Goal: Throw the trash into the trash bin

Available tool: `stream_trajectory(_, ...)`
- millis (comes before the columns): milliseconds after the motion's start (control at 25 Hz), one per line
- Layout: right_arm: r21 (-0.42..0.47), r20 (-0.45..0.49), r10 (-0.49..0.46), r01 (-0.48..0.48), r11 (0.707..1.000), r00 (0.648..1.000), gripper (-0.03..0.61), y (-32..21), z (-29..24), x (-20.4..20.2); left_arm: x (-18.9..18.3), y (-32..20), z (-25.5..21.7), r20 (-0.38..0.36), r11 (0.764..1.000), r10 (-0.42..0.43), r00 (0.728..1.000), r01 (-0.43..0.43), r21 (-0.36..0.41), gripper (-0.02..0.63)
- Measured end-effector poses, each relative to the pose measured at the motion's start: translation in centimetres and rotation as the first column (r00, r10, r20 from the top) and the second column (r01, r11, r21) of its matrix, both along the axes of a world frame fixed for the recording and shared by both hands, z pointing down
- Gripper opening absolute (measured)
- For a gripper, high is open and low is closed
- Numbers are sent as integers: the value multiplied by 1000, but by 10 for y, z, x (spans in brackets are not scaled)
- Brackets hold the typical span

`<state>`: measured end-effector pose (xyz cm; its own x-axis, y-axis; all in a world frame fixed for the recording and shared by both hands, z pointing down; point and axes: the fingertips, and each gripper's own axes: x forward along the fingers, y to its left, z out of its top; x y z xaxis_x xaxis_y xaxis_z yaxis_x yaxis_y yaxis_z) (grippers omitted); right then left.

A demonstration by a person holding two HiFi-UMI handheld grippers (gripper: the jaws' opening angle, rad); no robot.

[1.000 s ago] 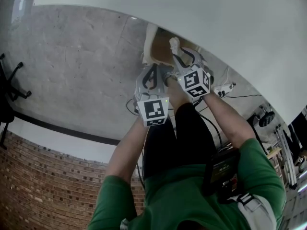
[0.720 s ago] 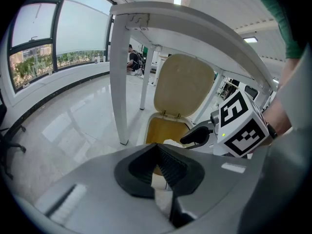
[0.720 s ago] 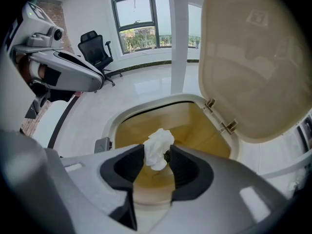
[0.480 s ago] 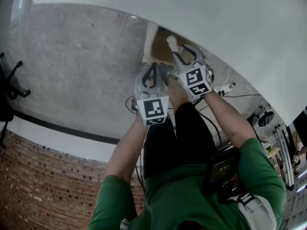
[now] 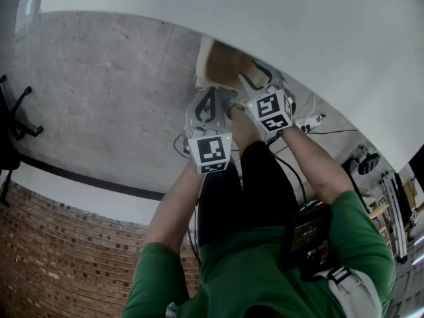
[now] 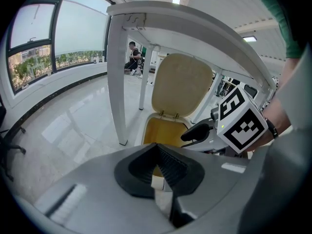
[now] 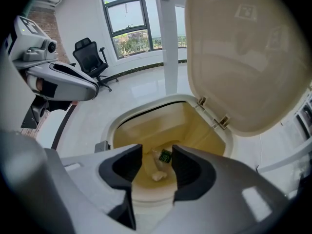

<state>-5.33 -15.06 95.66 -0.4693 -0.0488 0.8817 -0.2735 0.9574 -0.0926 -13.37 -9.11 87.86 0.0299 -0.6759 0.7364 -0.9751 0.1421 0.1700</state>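
Right tongs [image 7: 157, 163] opened, trash [image 7: 158, 176] dropped into bin [image 7: 161, 123]

Pale crumpled trash [image 7: 157, 175] is lying inside the cream trash bin [image 7: 146, 126], its lid standing raised, below the right gripper's [image 7: 157, 155] parted jaws.

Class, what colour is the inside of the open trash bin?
Yellowish cream; the trash bin interior shows best in the right gripper view.
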Motion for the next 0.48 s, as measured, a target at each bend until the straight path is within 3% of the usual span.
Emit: stream_trajectory(480,32,33,9,-11,999,999,170,-6,-44,2,2,-17,-39,47,998,35,998,-38,47,6)
